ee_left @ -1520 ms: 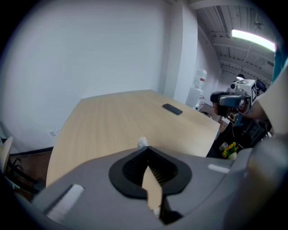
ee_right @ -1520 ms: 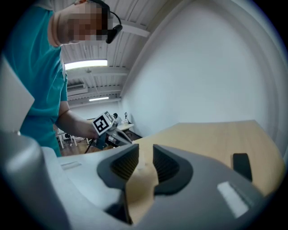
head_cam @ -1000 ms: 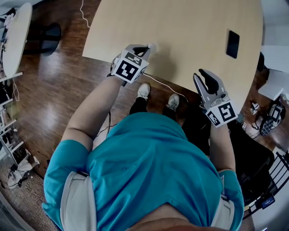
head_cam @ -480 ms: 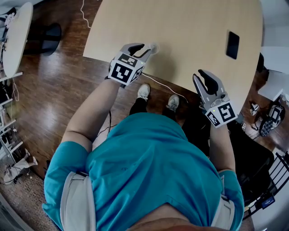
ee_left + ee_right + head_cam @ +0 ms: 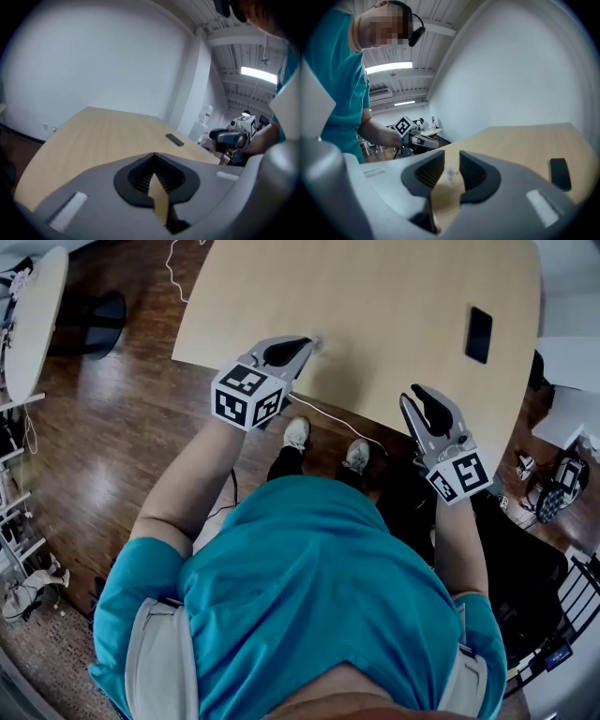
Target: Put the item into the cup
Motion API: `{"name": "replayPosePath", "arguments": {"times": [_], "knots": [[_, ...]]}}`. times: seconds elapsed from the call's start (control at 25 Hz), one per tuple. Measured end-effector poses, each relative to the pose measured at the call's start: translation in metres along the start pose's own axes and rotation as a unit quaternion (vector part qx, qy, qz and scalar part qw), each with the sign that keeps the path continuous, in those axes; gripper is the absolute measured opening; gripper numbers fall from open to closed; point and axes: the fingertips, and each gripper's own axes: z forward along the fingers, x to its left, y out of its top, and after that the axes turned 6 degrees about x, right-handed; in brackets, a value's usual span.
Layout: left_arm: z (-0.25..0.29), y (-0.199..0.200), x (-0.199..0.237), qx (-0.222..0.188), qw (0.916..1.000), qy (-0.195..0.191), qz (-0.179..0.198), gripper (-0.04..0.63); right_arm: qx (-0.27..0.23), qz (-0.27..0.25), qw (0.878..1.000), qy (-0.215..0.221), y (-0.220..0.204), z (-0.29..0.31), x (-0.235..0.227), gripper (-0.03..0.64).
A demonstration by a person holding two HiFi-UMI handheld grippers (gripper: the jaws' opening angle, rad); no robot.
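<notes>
- Head view: finds left gripper (image 5: 306, 343) at table (image 5: 394, 287) edge, tip just beside a small pale object (image 5: 320, 339); cannot tell cup or item. Places right gripper (image 5: 422, 396) well apart along that edge.
- Left gripper view: shows jaws just closed, tips meeting, nothing between.
- Right gripper view: shows narrow gap, nothing held.

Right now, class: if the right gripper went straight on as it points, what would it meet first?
Probably the small pale object centred between the jaws of the right gripper; depth is unclear, perhaps the table first.
</notes>
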Motion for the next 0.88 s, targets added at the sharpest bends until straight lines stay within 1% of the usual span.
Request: {"name": "replayPosePath", "arguments": {"times": [0.08, 0.28, 0.4, 0.6, 0.76, 0.88], "knots": [[-0.009, 0.006, -0.006, -0.023, 0.9995, -0.017, -0.01, 0.005, 0.001, -0.001, 1.0, -0.002, 0.002, -0.002, 0.002, 0.091], [-0.047, 0.023, -0.017, -0.057, 0.9976, -0.038, 0.012, 0.005, 0.005, -0.012, 1.0, -0.012, 0.02, -0.008, 0.016, 0.091], [-0.074, 0.037, -0.022, -0.074, 0.9954, -0.05, 0.034, 0.005, 0.001, -0.012, 1.0, -0.025, 0.037, -0.014, 0.029, 0.091], [-0.115, 0.055, -0.033, -0.094, 0.9906, -0.068, 0.072, 0.005, -0.024, 0.003, 0.998, -0.063, 0.068, -0.033, 0.051, 0.091], [-0.147, 0.062, -0.043, -0.109, 0.9874, -0.085, 0.076, 0.005, -0.054, 0.011, 0.994, -0.094, 0.086, -0.059, 0.069, 0.089], [-0.167, 0.06, -0.051, -0.115, 0.9865, -0.088, 0.076, 0.005, -0.062, 0.014, 0.993, -0.103, 0.088, -0.075, 0.087, 0.089]]}}
